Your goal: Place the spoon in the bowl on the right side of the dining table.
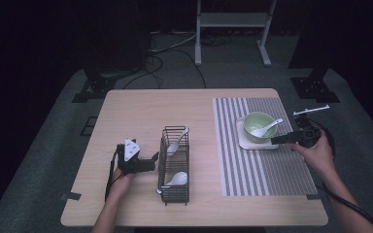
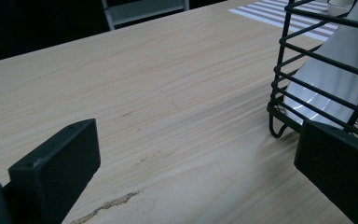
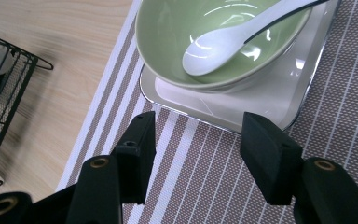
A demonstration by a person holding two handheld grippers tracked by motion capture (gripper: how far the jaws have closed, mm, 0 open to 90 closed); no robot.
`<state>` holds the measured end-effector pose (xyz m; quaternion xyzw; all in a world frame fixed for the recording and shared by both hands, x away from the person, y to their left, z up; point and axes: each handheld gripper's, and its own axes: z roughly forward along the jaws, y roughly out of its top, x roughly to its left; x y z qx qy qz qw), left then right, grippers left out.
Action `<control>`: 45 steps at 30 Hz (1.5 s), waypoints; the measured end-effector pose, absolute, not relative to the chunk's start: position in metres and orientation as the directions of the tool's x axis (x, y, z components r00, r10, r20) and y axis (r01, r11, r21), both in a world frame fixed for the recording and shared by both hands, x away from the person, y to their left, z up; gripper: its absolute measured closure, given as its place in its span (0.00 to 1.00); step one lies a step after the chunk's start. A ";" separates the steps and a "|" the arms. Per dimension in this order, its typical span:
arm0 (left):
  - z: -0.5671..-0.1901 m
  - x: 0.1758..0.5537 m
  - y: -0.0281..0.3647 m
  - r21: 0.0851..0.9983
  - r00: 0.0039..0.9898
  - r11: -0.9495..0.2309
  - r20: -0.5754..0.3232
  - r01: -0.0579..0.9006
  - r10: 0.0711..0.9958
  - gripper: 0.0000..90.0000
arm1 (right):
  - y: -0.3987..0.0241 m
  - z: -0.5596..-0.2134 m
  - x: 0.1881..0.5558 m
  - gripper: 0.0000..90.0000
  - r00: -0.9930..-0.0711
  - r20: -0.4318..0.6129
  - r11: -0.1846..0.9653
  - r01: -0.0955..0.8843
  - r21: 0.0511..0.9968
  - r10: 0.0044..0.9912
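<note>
left gripper point(image 1: 151, 161), jaws spread and empty, beside the wire rack point(image 1: 175, 165) holding two white spoons. centre right, a third spoon point(image 1: 266, 127) lies in the green bowl point(image 1: 258, 127) on a square plate point(image 1: 246, 141). right gripper point(image 1: 275, 140), jaws spread, empty, near the plate. risk: a careless approach may nudge the plate and tip the spoon out.

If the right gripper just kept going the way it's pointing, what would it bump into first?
Most likely the edge of the white square plate under the green bowl. The right gripper is open, holding nothing, aimed at that plate; only striped mat lies between.
</note>
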<state>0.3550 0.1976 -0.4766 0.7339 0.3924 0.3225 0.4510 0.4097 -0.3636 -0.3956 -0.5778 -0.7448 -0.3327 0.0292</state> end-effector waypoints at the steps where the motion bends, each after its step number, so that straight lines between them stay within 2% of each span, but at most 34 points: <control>1: -0.477 0.355 0.198 0.915 0.484 -0.285 0.119 0.285 0.867 0.00 | -0.363 -0.396 0.409 0.49 -0.332 0.424 0.116 0.880 0.460 0.842; 31: -0.477 0.355 0.197 0.914 0.484 -0.289 0.123 0.284 0.866 0.00 | -0.337 -0.401 0.390 0.48 -0.406 0.387 0.200 0.858 0.473 0.828; 45: -0.477 0.355 0.197 0.913 0.486 -0.293 0.127 0.283 0.865 0.00 | -0.315 -0.397 0.379 0.48 -0.470 0.364 0.268 0.833 0.484 0.804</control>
